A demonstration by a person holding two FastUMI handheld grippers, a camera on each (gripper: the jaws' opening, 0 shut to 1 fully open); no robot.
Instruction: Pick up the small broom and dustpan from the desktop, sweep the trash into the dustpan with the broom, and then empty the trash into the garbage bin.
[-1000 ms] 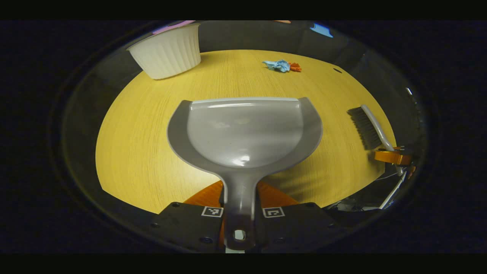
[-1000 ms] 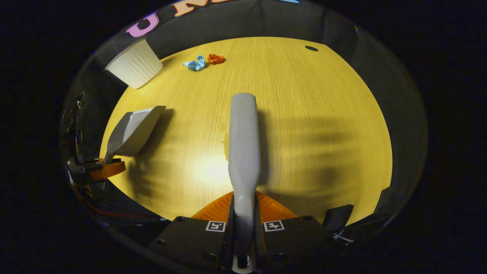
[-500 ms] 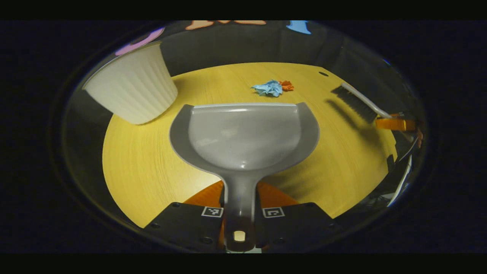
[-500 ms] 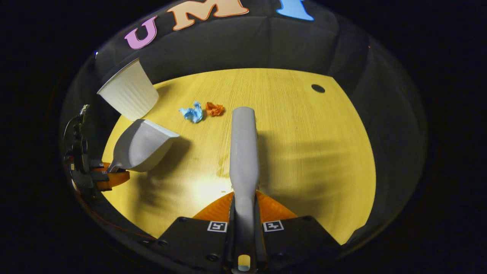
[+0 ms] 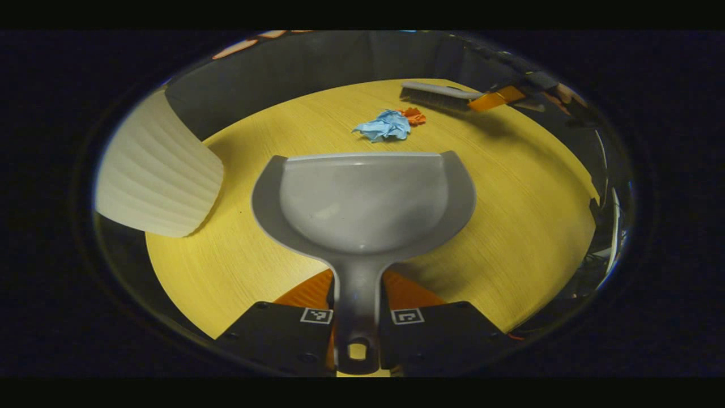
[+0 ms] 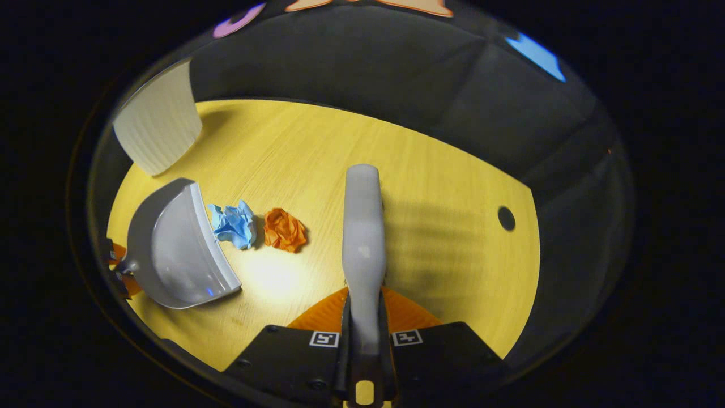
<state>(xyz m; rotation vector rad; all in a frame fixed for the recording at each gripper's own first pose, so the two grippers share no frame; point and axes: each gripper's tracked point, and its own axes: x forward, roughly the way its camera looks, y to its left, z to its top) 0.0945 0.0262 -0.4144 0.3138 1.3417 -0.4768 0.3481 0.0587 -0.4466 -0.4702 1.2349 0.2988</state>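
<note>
Right now both tools are off the yellow wooden worktop (image 5: 527,226) and closing in on the litter. The left gripper (image 5: 357,317) has its jaws pressed tight on the handle of the grey dustpan (image 5: 362,198), one finger on either side of the stem, and the pan's straight front lip faces the scraps. In the right gripper view the dustpan (image 6: 175,249) sits low over the wood towards the worktop's left edge, its lip just beside the crumpled blue paper (image 6: 233,225). The crumpled orange paper (image 6: 284,229) lies just beside the blue one, on the side away from the pan; whether the two scraps touch I cannot tell. The right gripper (image 6: 363,340) is clamped on the handle of the small broom (image 6: 362,243), whose pale back runs straight ahead from the jaws, the bristles hidden beneath it. From the left gripper view the broom (image 5: 436,95) shows side on, its dark bristles pointing down near the worktop's far edge, just beyond the orange paper (image 5: 415,116) and the blue paper (image 5: 384,126). A white ribbed garbage bin (image 5: 158,181) stands at the worktop's left edge, beside the dustpan. A small dark hole (image 6: 506,218) marks the wood near the right edge.
</note>
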